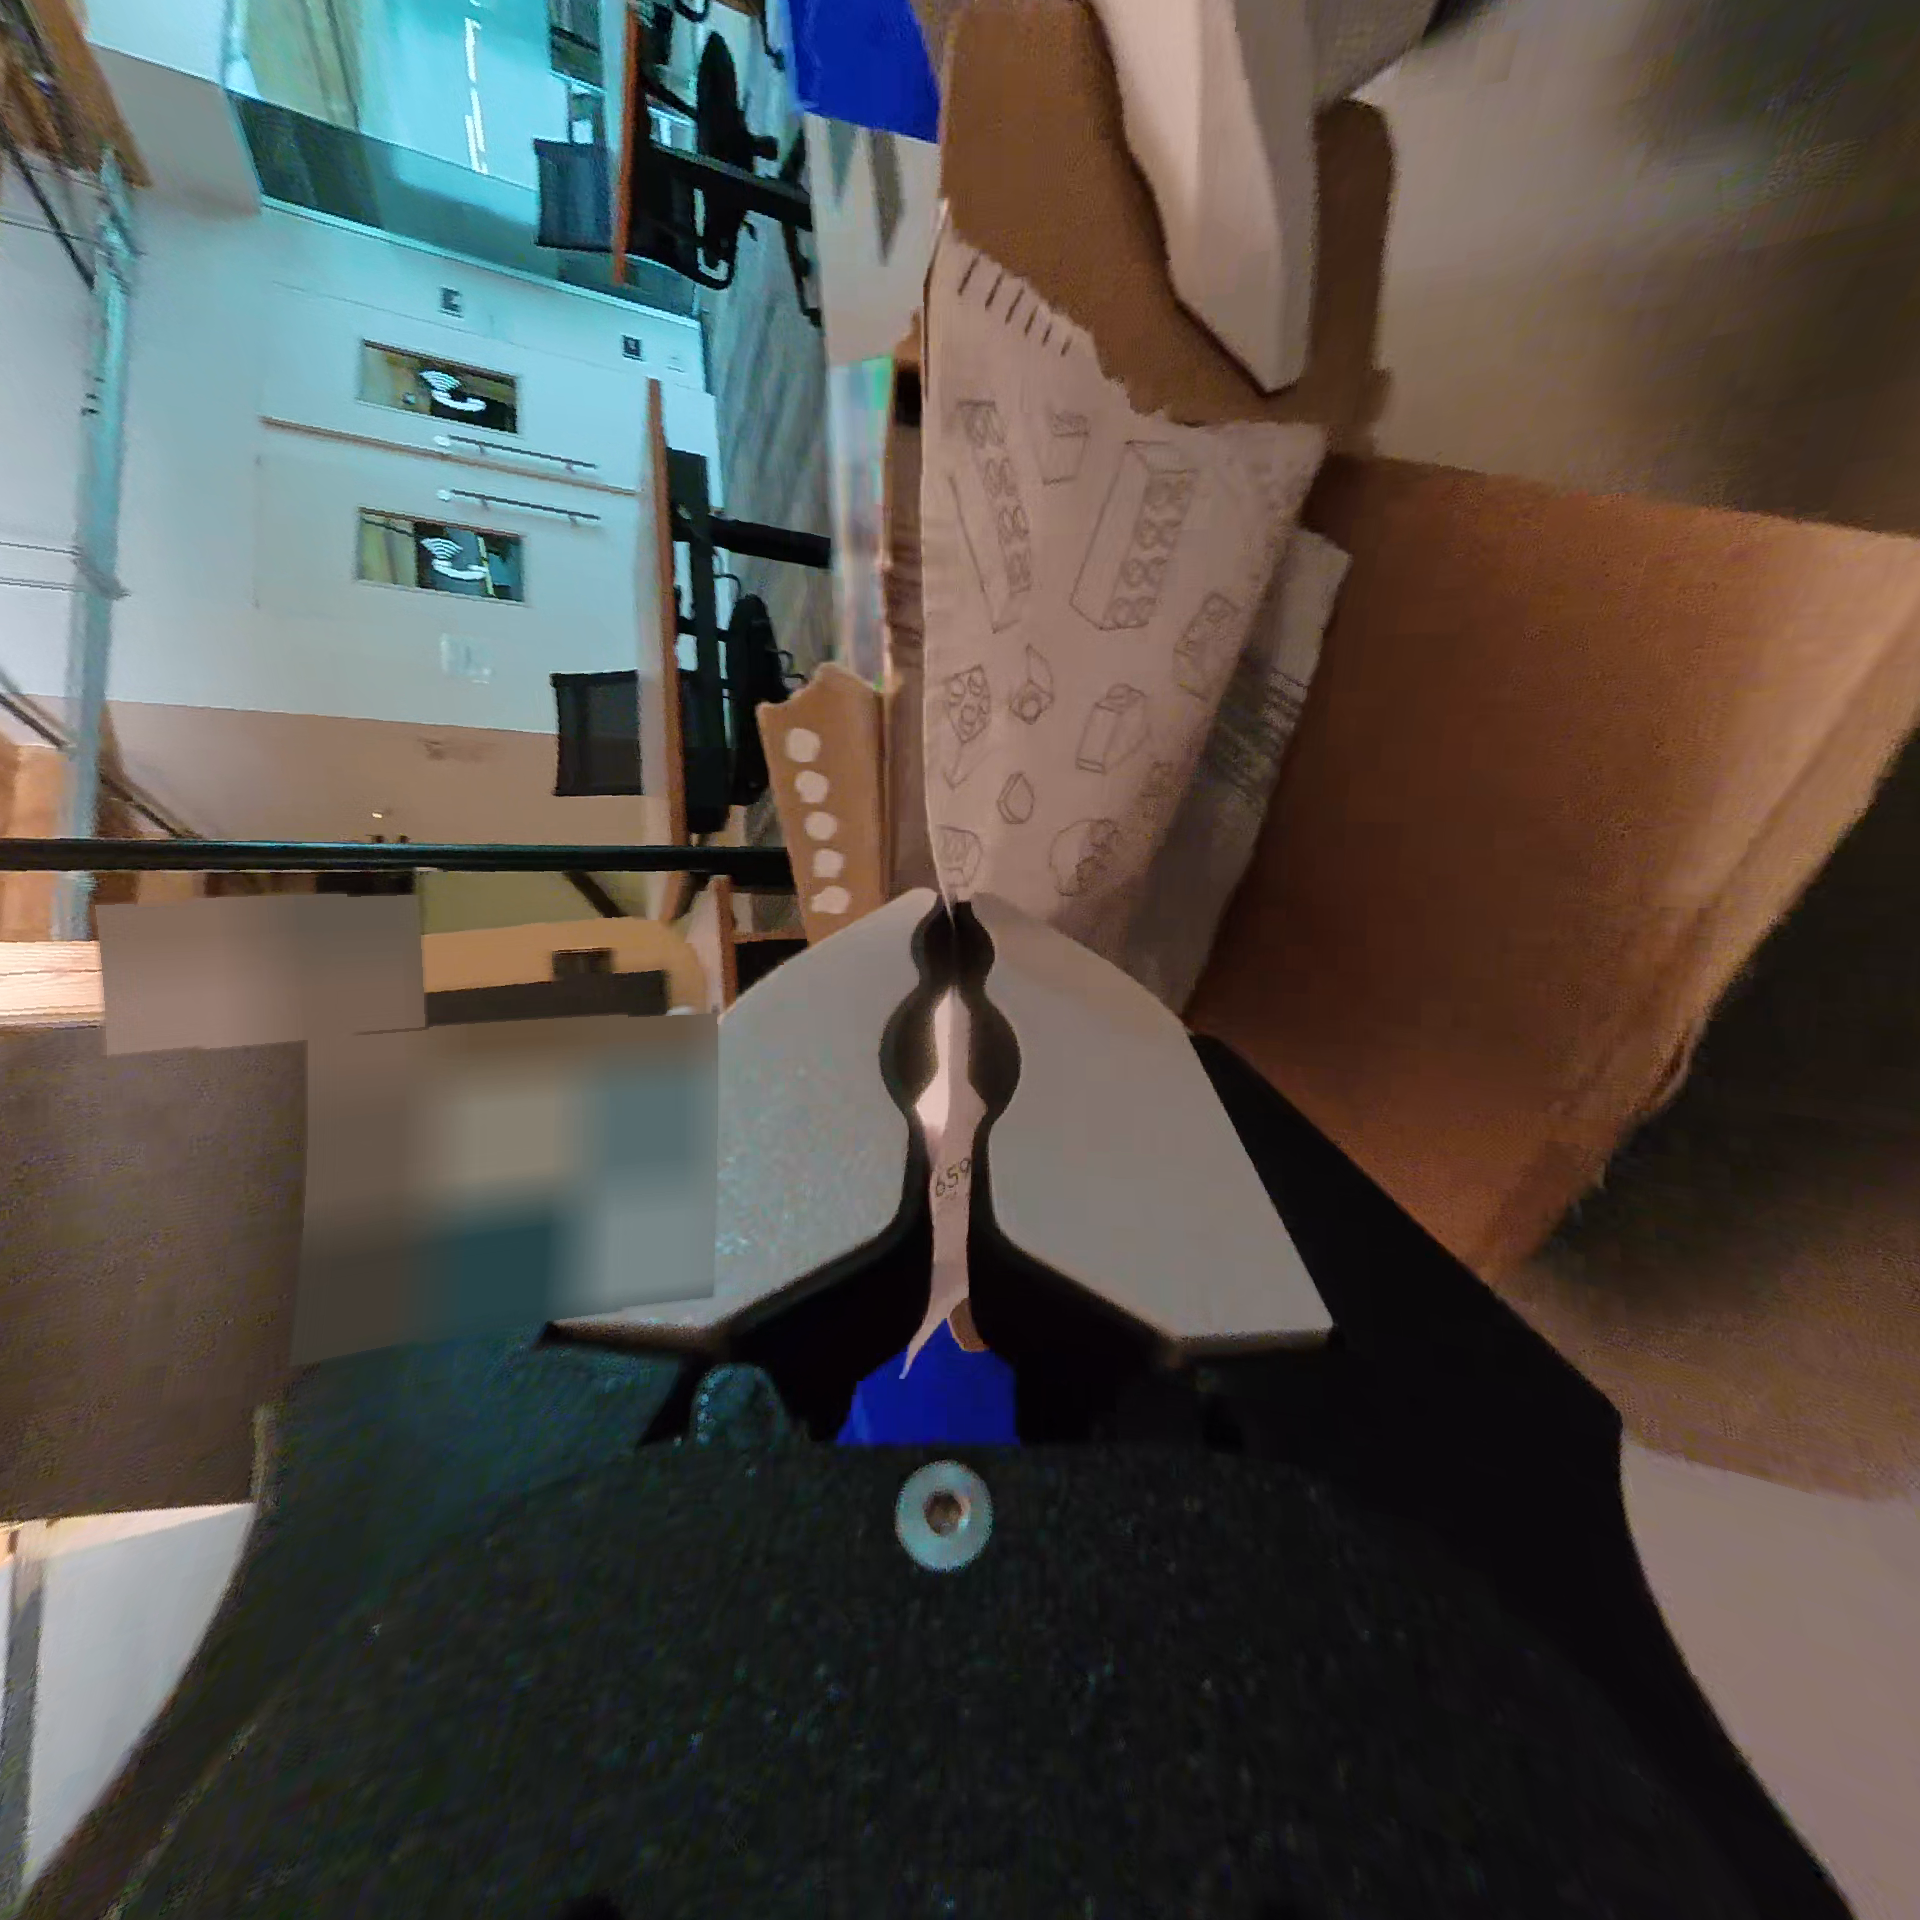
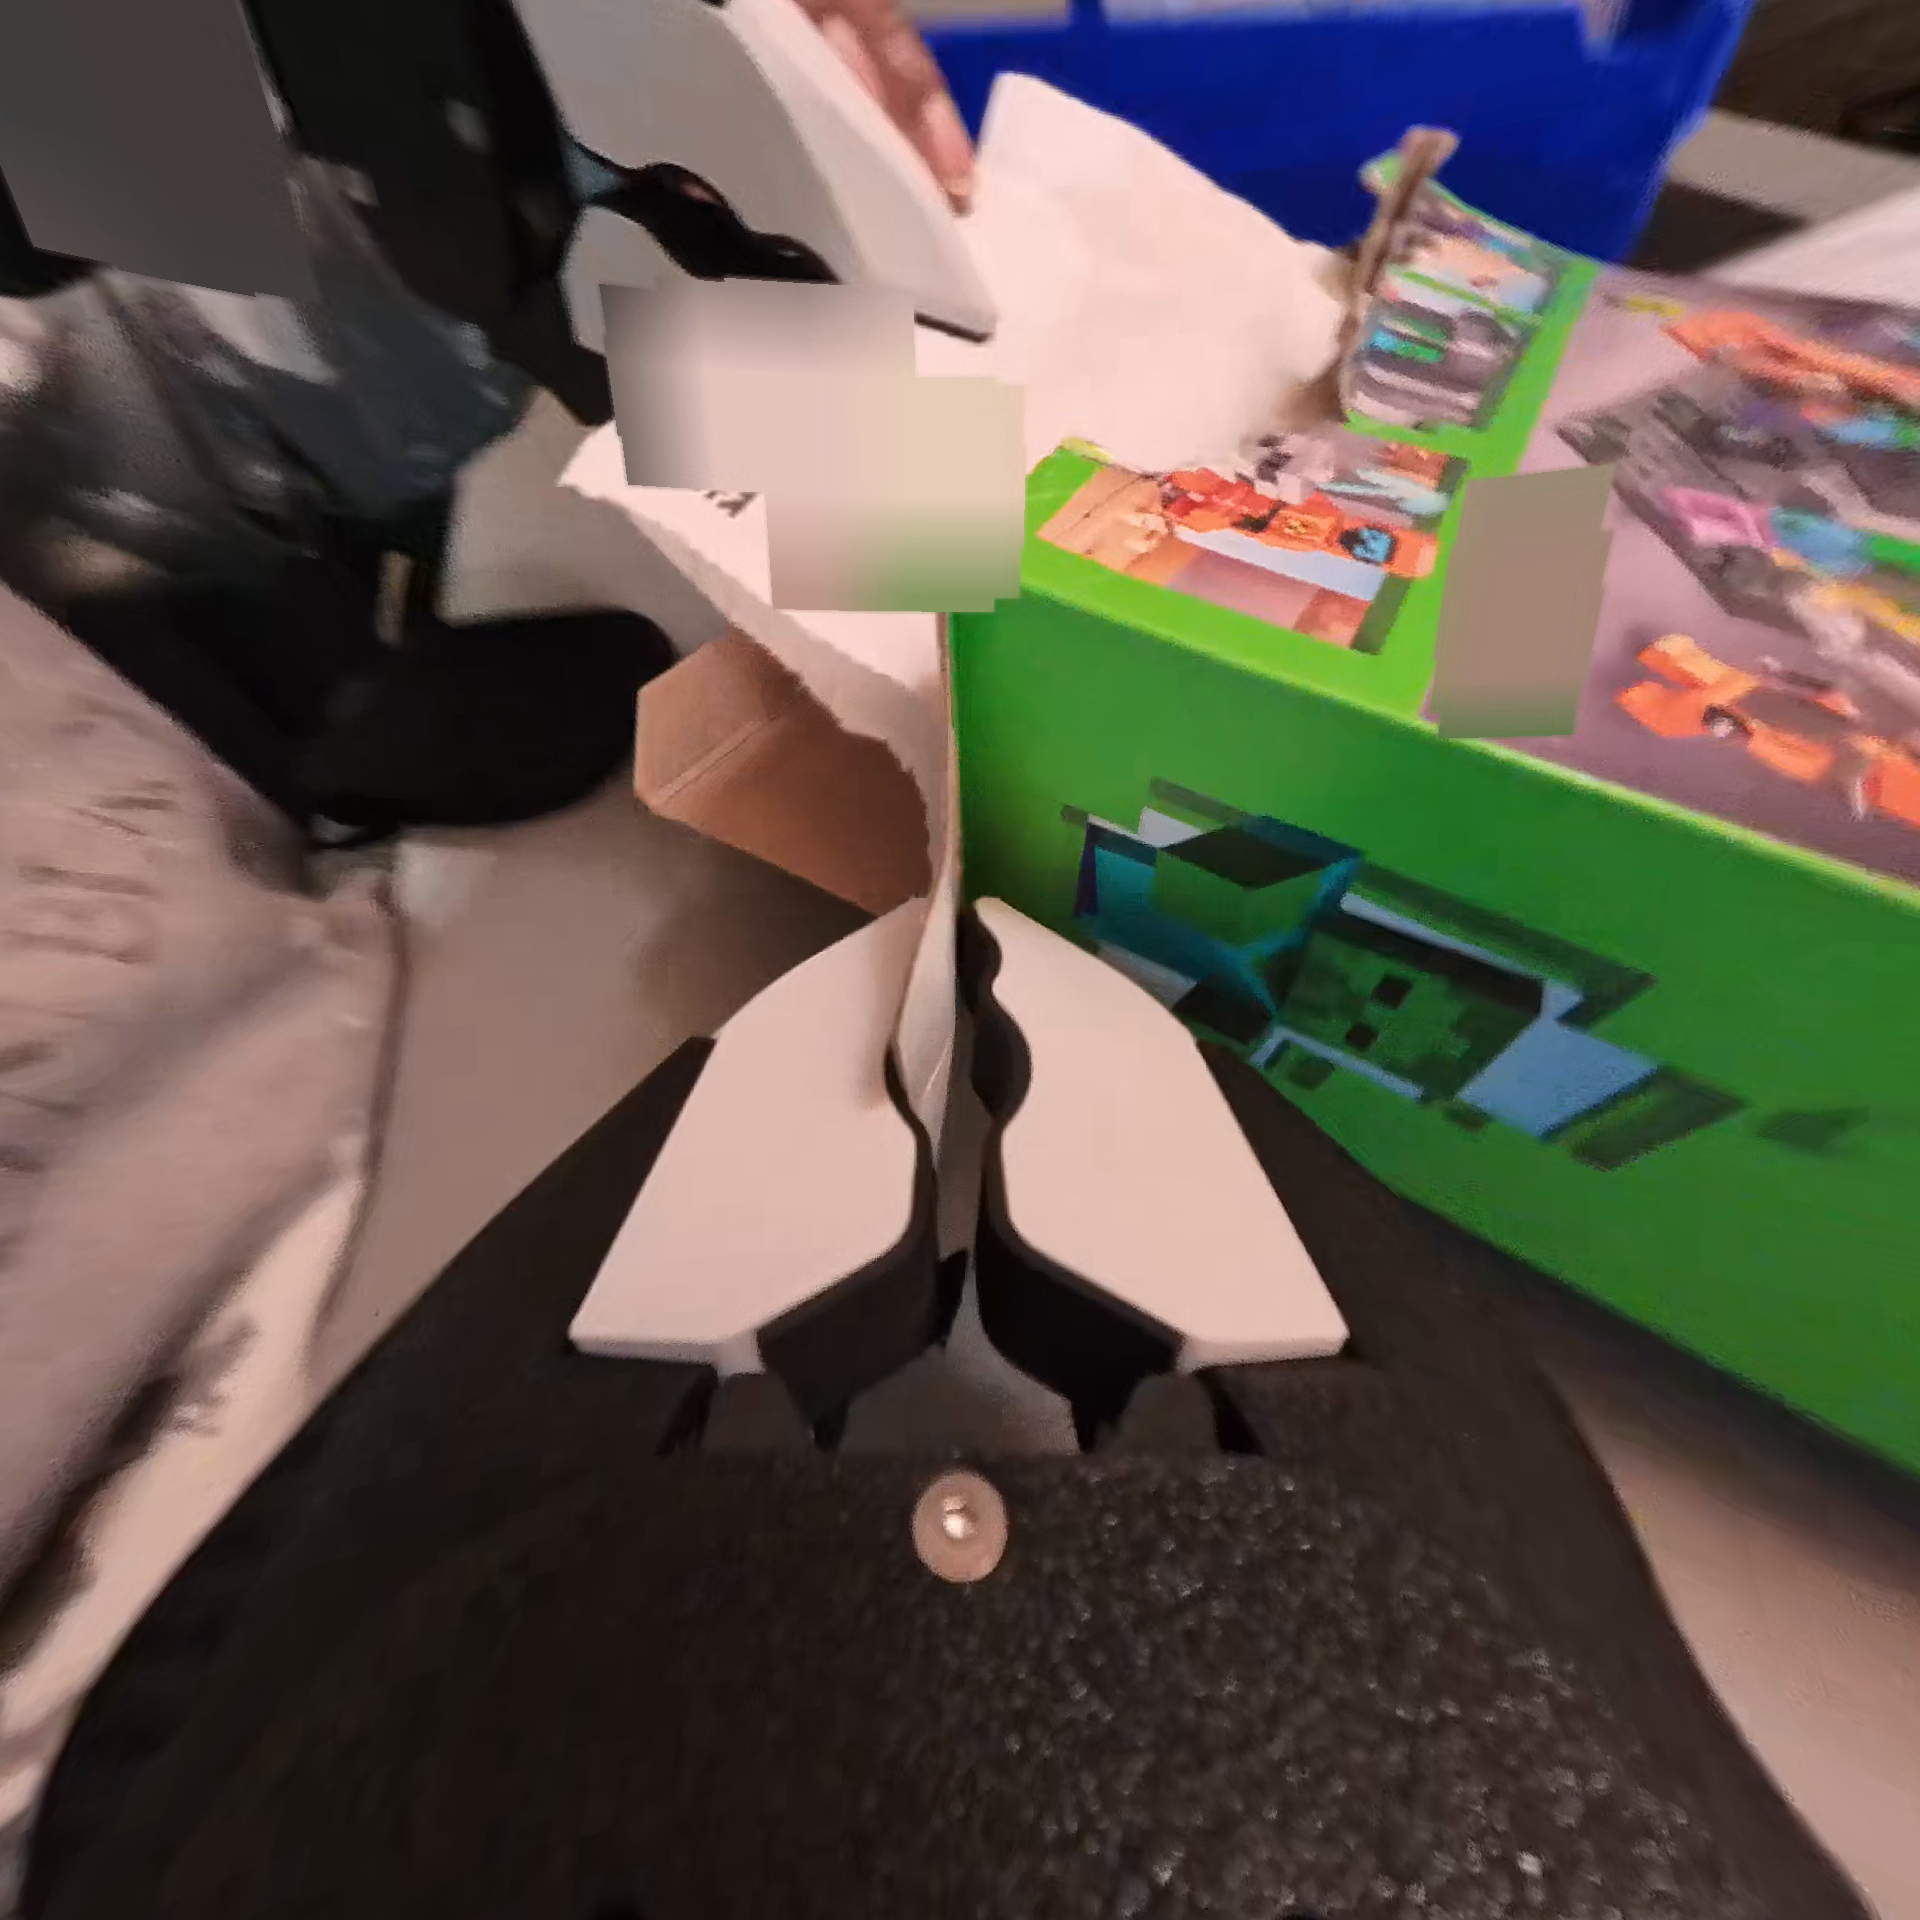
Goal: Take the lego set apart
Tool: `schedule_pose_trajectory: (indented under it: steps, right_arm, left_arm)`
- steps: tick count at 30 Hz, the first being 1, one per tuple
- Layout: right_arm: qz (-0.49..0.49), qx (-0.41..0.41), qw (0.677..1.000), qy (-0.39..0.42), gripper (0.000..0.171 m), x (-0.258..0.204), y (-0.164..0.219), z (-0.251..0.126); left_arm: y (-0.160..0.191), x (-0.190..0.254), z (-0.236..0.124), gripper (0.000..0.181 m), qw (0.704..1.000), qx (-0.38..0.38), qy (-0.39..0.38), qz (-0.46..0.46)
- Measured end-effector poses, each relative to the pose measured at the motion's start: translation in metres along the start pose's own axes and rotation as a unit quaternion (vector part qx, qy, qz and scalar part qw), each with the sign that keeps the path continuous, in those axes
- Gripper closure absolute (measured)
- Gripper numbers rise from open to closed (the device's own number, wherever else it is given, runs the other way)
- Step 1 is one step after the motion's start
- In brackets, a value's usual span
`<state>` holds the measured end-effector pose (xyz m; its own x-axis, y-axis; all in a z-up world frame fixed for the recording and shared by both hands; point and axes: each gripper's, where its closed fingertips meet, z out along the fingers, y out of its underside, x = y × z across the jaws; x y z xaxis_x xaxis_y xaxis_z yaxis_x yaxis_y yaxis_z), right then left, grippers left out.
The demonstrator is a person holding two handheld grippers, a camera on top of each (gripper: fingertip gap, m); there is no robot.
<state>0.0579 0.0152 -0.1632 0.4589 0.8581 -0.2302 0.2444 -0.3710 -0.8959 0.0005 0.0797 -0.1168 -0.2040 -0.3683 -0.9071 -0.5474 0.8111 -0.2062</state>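
Observation:
My left gripper point(image 1: 954, 914) is shut on the edge of a white paper bag point(image 1: 1091, 582) printed with brick drawings. A strip of the bag runs down between its fingers. The bag comes out of the brown inside of an open cardboard box point(image 1: 1538, 831). In the right wrist view my right gripper point(image 2: 951, 920) is shut on another edge of the same paper bag point(image 2: 1122, 260), right at the corner of the green lego box point(image 2: 1351, 748). The left gripper point(image 2: 810, 187) shows at the upper left, on the bag's far end.
A torn brown box flap point(image 2: 769, 769) sticks out left of the green box. A blue bin point(image 2: 1299, 104) stands behind it. A person's hand point(image 2: 914, 83) is at the top. Desks and chairs point(image 1: 707, 644) are far off in the room. Spacing between my two grippers at the tips: around 11 cm.

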Motion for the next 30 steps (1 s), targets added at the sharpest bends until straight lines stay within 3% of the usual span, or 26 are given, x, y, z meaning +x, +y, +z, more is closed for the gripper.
schedule_pose_trajectory:
  steps: [7,13,16,22,30]
  right_arm:
    - [0.038,0.122,0.982,-0.139,0.17,-0.045,-0.084,-0.03]
    - [0.071,0.161,0.963,-0.205,0.17,-0.065,-0.123,-0.055]
    - [0.095,0.175,0.955,-0.221,0.17,-0.064,-0.127,-0.068]
    - [0.153,0.221,0.931,-0.246,0.17,-0.049,-0.123,-0.099]
    - [0.164,0.242,0.922,-0.252,0.17,-0.038,-0.118,-0.12]
  left_arm:
    - [-0.019,-0.101,-0.036,0.181,0.999,0.003,-0.052,0.008]
    - [-0.038,-0.139,-0.043,0.181,0.999,-0.005,-0.004,0.036]
    - [-0.048,-0.14,-0.037,0.181,0.997,-0.002,0.074,0.02]
    - [-0.07,-0.131,-0.012,0.181,0.986,0.057,0.156,0.006]
    - [-0.054,-0.084,0.051,0.181,0.97,0.011,0.237,0.058]
